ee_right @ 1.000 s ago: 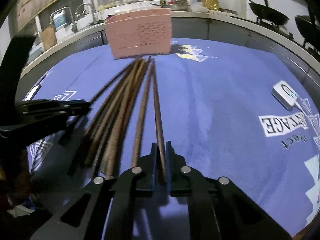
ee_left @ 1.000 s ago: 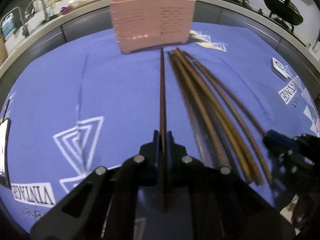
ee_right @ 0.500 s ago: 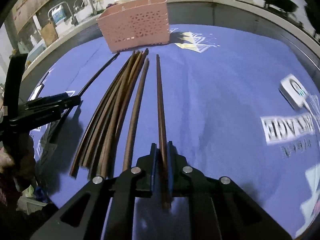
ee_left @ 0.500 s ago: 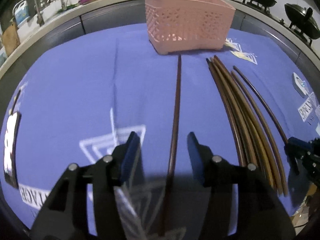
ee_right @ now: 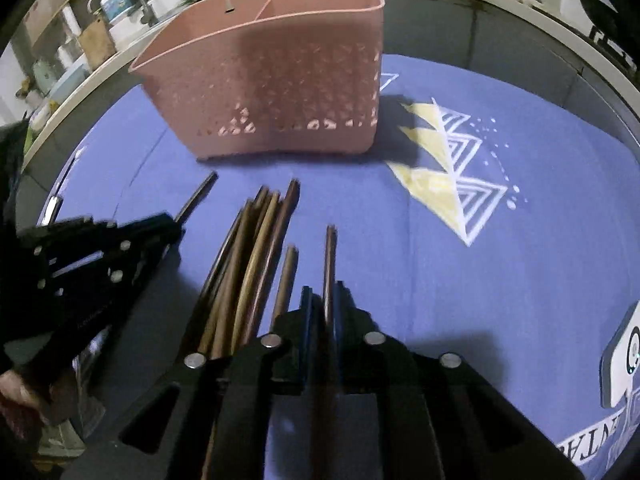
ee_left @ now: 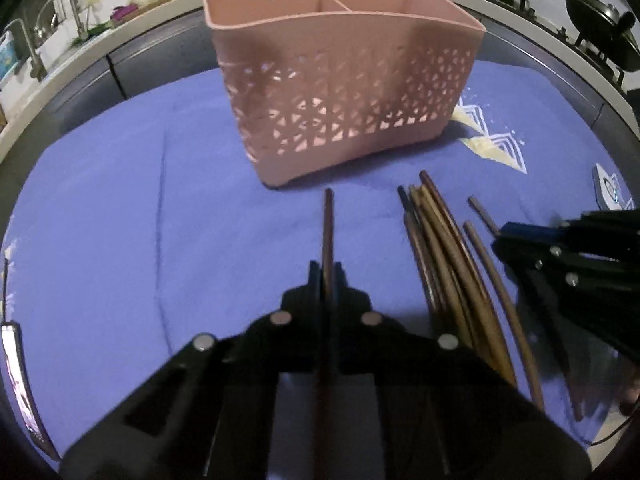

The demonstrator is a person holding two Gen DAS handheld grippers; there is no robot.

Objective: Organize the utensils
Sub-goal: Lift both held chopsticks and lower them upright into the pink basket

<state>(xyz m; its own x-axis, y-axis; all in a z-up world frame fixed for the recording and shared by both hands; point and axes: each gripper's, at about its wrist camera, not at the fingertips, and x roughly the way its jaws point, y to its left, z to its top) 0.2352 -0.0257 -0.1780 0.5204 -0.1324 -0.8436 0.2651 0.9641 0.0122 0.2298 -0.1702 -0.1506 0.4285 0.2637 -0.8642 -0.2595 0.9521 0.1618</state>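
My left gripper (ee_left: 328,270) is shut on a dark brown chopstick (ee_left: 328,228) that points at the pink perforated basket (ee_left: 344,92). My right gripper (ee_right: 323,294) is shut on another brown chopstick (ee_right: 329,264), also pointing toward the basket (ee_right: 276,80). A bundle of several brown chopsticks (ee_left: 444,264) lies on the purple cloth between the two grippers; it also shows in the right wrist view (ee_right: 252,256). The basket has two compartments and stands upright. The right gripper appears at the right of the left wrist view (ee_left: 504,236), the left gripper at the left of the right wrist view (ee_right: 176,230).
A purple printed cloth (ee_left: 120,220) covers the table. A small white device (ee_right: 624,364) lies at the right edge. A phone-like object (ee_left: 16,376) lies at the far left. Counter, sink taps and woks stand behind the table.
Both grippers have moved forward, close to the basket. The left gripper, shut a second ago, opened half a second ago and is shut on its chopstick again. The right stayed shut on its chopstick.
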